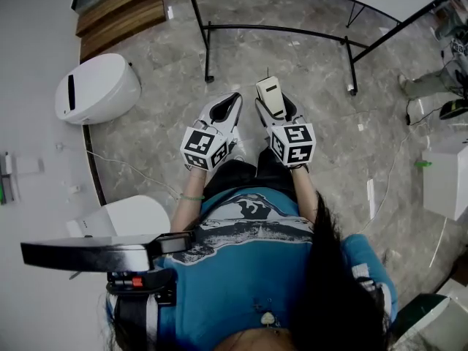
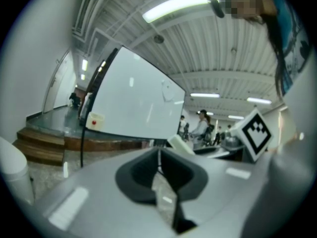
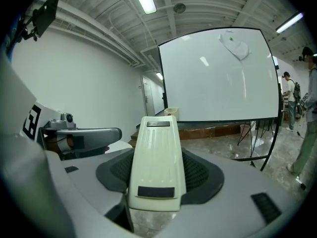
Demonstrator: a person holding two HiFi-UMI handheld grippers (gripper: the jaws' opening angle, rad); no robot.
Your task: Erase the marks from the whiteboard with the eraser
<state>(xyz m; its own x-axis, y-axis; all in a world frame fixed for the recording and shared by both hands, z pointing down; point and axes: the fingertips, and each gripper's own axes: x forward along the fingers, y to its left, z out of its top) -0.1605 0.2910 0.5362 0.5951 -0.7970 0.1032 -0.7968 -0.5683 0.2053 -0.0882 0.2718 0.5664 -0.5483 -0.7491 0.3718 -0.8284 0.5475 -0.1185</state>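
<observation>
Clamping a cream, ribbed eraser (image 3: 157, 157).

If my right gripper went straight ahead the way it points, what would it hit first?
Probably the whiteboard, with the eraser in the right gripper touching first; nothing shows between, though depth is unclear.

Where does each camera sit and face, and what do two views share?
Head view: on the head, looking steeply down; shows blue shirt, forearms, left gripper, right gripper.
Left gripper view: on that gripper, facing the whiteboard; its jaws shut, empty.
Right gripper view: on that gripper, facing the whiteboard; its jaws clamp the eraser.
Shared: both gripper views show the whiteboard.
</observation>
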